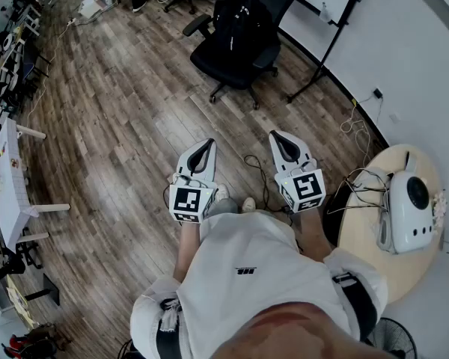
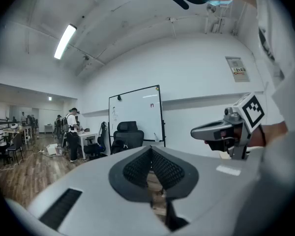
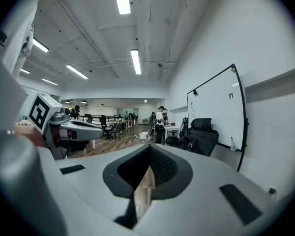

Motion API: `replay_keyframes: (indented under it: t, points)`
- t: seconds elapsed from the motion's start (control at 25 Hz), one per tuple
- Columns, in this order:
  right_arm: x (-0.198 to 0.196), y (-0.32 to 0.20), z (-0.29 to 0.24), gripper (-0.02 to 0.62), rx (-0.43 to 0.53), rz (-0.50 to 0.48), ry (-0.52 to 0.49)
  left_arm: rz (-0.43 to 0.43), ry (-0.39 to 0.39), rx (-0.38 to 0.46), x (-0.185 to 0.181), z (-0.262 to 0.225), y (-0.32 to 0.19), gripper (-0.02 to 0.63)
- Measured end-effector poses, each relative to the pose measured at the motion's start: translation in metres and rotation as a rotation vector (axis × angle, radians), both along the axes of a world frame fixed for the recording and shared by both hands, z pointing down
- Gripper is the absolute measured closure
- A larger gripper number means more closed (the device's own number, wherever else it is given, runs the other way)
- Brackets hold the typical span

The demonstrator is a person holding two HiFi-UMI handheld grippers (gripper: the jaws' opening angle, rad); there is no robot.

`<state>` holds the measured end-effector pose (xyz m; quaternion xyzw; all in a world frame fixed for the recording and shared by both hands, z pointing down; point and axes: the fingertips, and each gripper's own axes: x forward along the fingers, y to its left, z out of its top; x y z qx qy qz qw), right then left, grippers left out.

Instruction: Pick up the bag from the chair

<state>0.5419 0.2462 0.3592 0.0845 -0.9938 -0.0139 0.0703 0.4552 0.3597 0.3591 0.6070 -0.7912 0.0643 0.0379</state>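
Standing well apart from the chair (image 1: 236,64), holding the left gripper (image 1: 207,147) and right gripper (image 1: 278,136) pinched closed on nothing, leaving the bag (image 1: 239,15) untouched on it, pickup not yet begun.

Wooden floor (image 1: 120,103); black chair (image 1: 228,69) stands there.

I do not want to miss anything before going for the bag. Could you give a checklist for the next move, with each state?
1. Bag on the chair: ok.
2. Left gripper empty: ok.
3. Right gripper empty: ok.
4. Jaws open for grasping: not ok, both shut.
5. Bag within reach: not ok, the chair stands well ahead.
6. Path free: cannot tell, a cable lies just ahead.
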Motion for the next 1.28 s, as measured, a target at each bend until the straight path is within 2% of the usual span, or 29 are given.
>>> replay_keyframes:
  t: [0.24, 0.4, 0.64, 0.88, 1.04, 1.28]
  points:
    - [0.005, 0.000, -0.008, 0.600, -0.024, -0.016, -0.060, -0.013, 0.017, 0.018, 0.003, -0.007, -0.004, 0.596]
    - [0.003, 0.000, -0.001, 0.600, -0.049, -0.016, -0.058, -0.008, 0.020, 0.022, 0.002, -0.008, -0.006, 0.596]
    - [-0.018, -0.005, 0.006, 0.600, -0.024, 0.003, -0.048, -0.007, 0.017, 0.028, -0.017, -0.005, -0.009, 0.596]
    - [-0.061, -0.025, 0.015, 0.600, -0.005, 0.023, -0.028, -0.003, 0.010, 0.037, -0.063, 0.003, -0.026, 0.597]
    - [-0.101, -0.043, 0.021, 0.600, -0.002, 0.040, -0.012, 0.022, -0.015, 0.029, -0.107, 0.006, -0.047, 0.595]
    - [-0.168, -0.074, 0.020, 0.600, 0.009, 0.072, 0.004, 0.049, 0.010, 0.045, -0.176, 0.007, -0.081, 0.596]
